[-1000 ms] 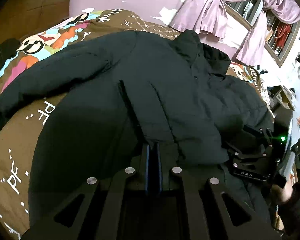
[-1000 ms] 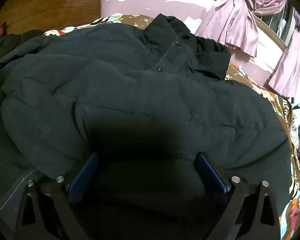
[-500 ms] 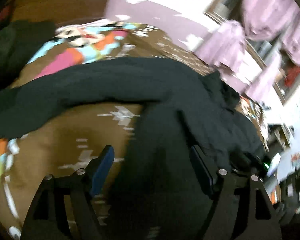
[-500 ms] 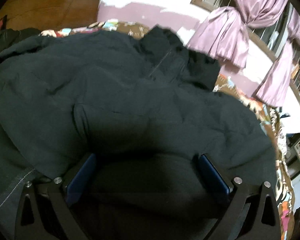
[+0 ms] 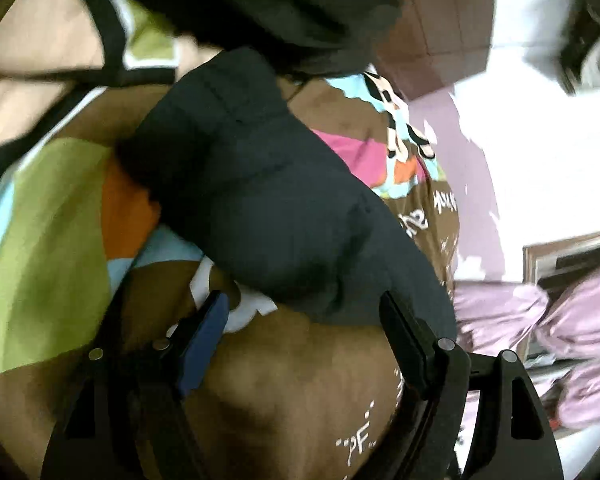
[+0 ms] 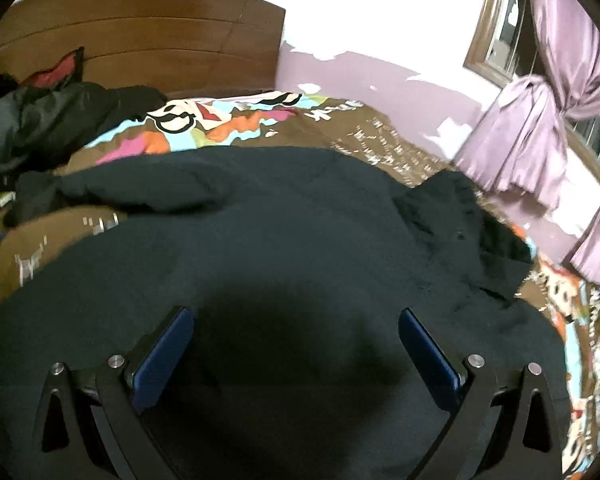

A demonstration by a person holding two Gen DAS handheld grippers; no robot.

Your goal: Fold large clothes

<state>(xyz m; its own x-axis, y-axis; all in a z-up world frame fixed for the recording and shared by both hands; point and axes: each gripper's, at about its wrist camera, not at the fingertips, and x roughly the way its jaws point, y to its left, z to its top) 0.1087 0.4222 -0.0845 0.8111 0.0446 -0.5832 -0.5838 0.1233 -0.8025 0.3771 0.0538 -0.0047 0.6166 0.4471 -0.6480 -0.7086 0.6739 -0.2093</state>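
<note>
A large black padded jacket lies spread over the patterned bedspread. Its collar points toward the window side, and one sleeve stretches out to the left. In the left wrist view that black sleeve runs diagonally across the bedspread. My left gripper stands open just short of the sleeve, nothing between its fingers. My right gripper is open above the jacket's body, holding nothing.
A wooden headboard stands at the back, with a heap of dark clothes at the bed's left. Tied purple curtains hang by the window on the right. Another dark garment lies beyond the sleeve's end.
My left gripper let go of the jacket's fold, opened, rolled and swung left to the outstretched sleeve. My right gripper stayed open and rose, so more of the bed shows.
</note>
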